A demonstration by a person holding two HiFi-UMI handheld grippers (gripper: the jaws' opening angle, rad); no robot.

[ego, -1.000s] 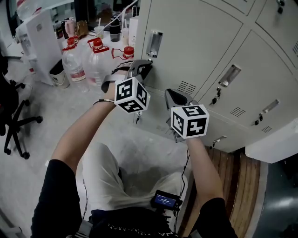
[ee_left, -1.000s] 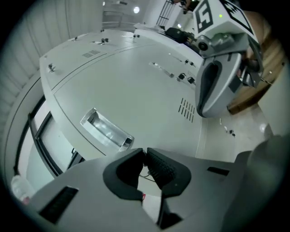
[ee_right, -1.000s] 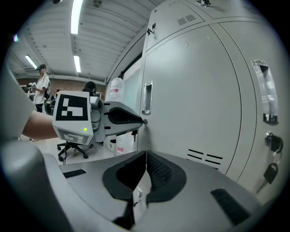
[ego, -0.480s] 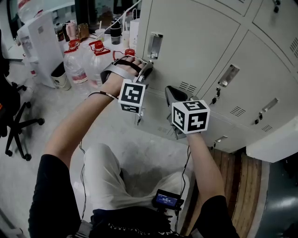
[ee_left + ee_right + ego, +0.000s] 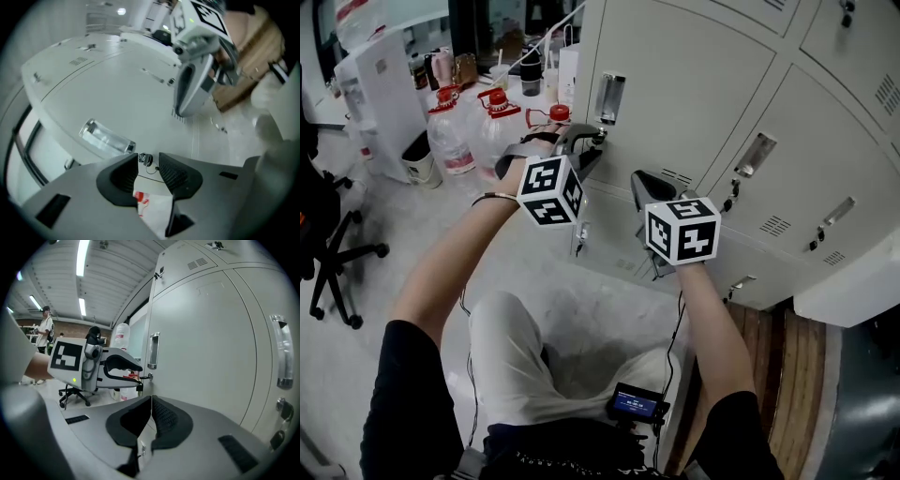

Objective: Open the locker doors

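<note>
Standing shut, pale grey locker doors (image 5: 684, 94) with recessed handles (image 5: 610, 97)

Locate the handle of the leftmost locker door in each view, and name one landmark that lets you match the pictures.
Head view: handle at upper middle, upright, near the locker's left edge.
Left gripper view: handle at lower left, lying slantwise.
Right gripper view: handle at centre, upright.
Shared landmark: the plain grey door it sits on, which fills much of both gripper views.
</note>
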